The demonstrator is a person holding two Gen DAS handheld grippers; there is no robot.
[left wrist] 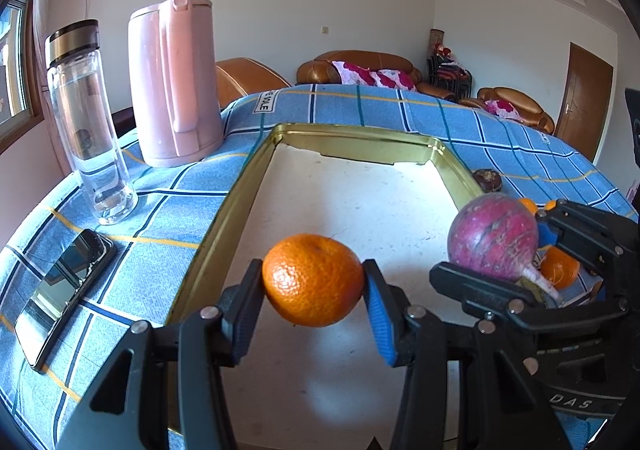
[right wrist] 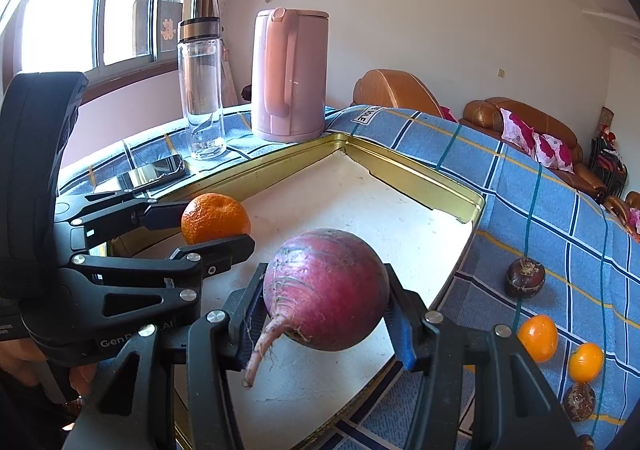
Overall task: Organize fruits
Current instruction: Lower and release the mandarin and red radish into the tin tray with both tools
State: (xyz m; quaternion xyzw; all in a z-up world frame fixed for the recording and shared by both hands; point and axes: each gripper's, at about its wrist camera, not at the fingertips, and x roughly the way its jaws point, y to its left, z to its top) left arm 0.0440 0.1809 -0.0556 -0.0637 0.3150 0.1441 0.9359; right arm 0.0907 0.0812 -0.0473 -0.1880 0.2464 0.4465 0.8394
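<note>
The left gripper (left wrist: pixel 314 286) is squeezing an orange (left wrist: pixel 313 279) between its two blue pads, one on each side, so the round fruit cannot roll away or drop. It holds the orange up in the air, above the near end of the gold tray (left wrist: pixel 224 210), and that looks like a good spot to let it down inside. Just beside it, the right gripper (right wrist: pixel 326 304) is clamped on a big purple-red radish (right wrist: pixel 326 296), with its thin root tail hanging down toward the camera. The radish is also up over the tray, on the right side, so both things seem ready to go in together. The white floor of the tray has nothing lying on it yet, so I think the sorting has only just begun. The tray has low walls, which should keep round things from rolling off. On the blue checked cloth (right wrist: pixel 540 210) to the right of the tray, more fruit waits: two small oranges (right wrist: pixel 538 338) near each other, and some dark brown round fruits (right wrist: pixel 525 277) I cannot name. Farther back on the left lie a phone (left wrist: pixel 60 290), a clear bottle (left wrist: pixel 86 122) and a pink kettle (left wrist: pixel 174 84), standing well away from the work. Behind the table are brown sofas (left wrist: pixel 360 68).
</note>
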